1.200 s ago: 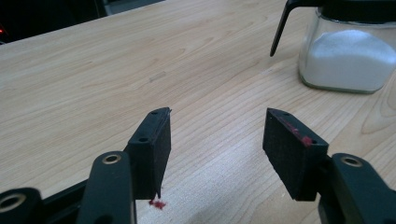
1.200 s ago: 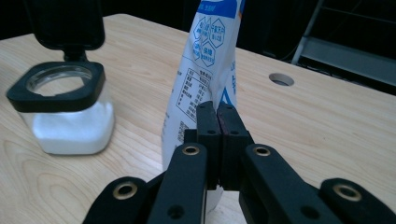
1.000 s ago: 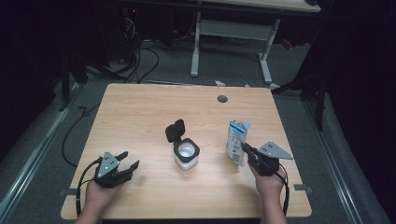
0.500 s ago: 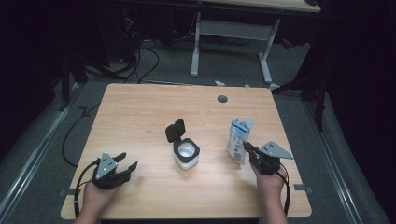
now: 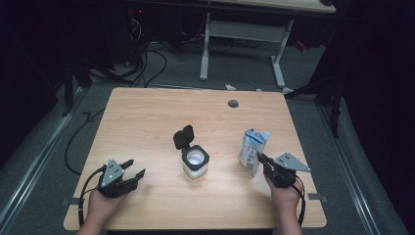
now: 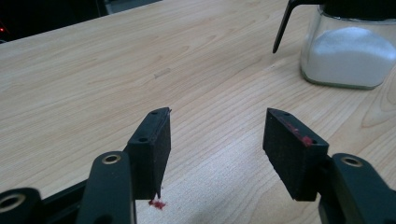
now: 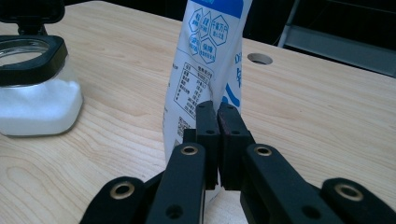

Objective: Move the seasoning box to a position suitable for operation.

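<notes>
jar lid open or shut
Open. The black flip lid stands raised behind the jar, whose mouth is uncovered, with white powder visible inside.

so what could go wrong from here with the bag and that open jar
1. The right gripper pinches only a thin edge of the white and blue bag, so the bag could slip or sag when lifted.
2. The jar stands unheld with its lid flipped up; the left gripper is open and apart from it, so a knock from the bag might tip or shove it.
3. The jar's mouth looks narrow, so poured contents may spill on the table.
</notes>
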A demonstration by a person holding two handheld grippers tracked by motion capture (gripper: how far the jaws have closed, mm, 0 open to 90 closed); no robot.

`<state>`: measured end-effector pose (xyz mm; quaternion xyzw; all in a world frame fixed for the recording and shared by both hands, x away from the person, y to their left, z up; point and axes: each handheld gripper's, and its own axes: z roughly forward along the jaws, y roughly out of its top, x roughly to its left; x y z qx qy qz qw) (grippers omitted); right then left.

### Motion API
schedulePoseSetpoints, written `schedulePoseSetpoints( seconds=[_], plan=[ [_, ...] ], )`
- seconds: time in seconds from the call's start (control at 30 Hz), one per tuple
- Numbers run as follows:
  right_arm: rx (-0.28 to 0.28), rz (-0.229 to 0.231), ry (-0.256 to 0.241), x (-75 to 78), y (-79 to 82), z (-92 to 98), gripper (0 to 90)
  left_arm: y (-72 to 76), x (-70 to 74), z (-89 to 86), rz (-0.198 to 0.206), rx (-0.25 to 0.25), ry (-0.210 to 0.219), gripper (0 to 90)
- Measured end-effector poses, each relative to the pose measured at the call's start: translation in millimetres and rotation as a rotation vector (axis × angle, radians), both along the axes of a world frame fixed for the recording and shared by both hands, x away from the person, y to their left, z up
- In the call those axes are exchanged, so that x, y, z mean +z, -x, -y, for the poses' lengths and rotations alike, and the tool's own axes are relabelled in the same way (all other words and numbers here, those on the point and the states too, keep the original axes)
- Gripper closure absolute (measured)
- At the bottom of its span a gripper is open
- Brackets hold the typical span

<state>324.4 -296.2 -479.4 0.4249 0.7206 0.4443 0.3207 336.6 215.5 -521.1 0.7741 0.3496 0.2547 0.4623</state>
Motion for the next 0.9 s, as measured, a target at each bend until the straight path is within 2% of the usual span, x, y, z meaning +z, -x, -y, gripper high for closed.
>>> schedulePoseSetpoints(
  seconds=[0.9],
  plan=[
    [0.003, 0.0, -0.005, 0.1, 3.6, -0.7, 86.5, -0.7, -0.8, 1.5, -0.008, -0.008, -0.006, 41.9]
  ],
)
